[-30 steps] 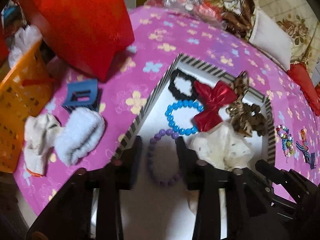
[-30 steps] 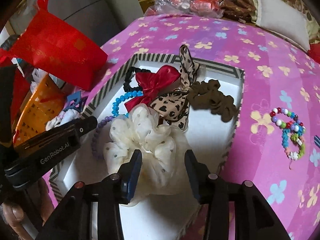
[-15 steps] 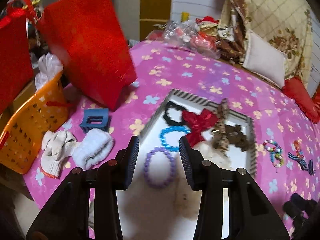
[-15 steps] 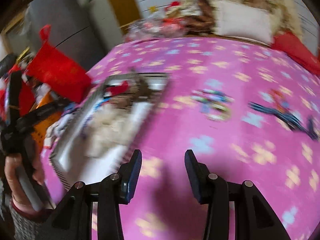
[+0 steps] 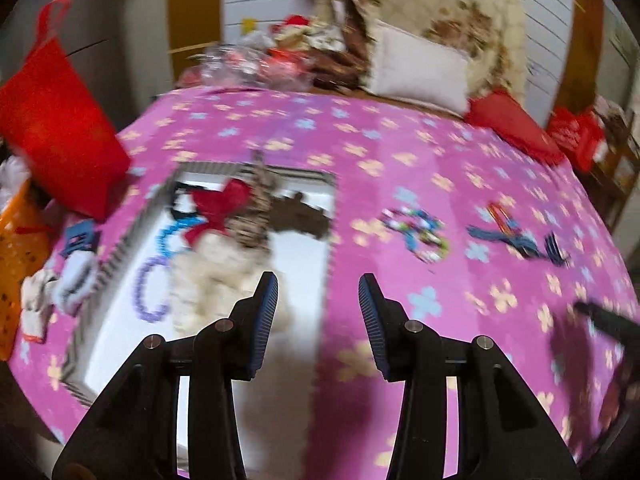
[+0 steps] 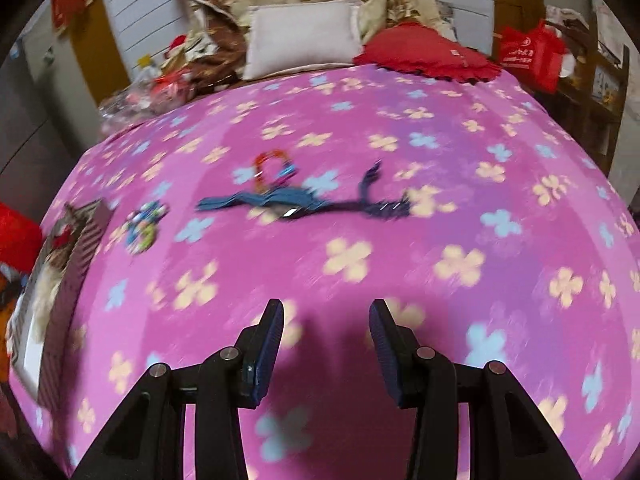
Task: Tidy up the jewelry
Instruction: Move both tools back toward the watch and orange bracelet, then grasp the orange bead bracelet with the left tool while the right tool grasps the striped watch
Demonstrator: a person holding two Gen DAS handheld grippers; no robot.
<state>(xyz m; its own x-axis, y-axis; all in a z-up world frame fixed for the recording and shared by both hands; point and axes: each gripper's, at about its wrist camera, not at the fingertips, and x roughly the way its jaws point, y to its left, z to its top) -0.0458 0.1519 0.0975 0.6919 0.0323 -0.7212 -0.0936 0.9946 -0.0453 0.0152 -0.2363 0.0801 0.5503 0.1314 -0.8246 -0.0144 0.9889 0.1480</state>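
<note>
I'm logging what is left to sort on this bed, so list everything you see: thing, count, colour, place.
Tray: 1, striped rim, white inside, left on the bedspread.
Bow: 1, red, in the tray.
Bracelets in the tray: 2, blue and purple, near its left side.
Scrunchies in the tray: 2, cream and brown.
Bead bracelets on the bedspread: 2, multicoloured by the tray, red and blue farther off.
Ribbon: 1, dark blue, middle of the bedspread.
Bedspread: 1, pink with flowers.
Pillow: 1, white, at the far edge.
Bag: 1, red, left of the tray.
Left gripper: open, empty.
Right gripper: open, empty.
</note>
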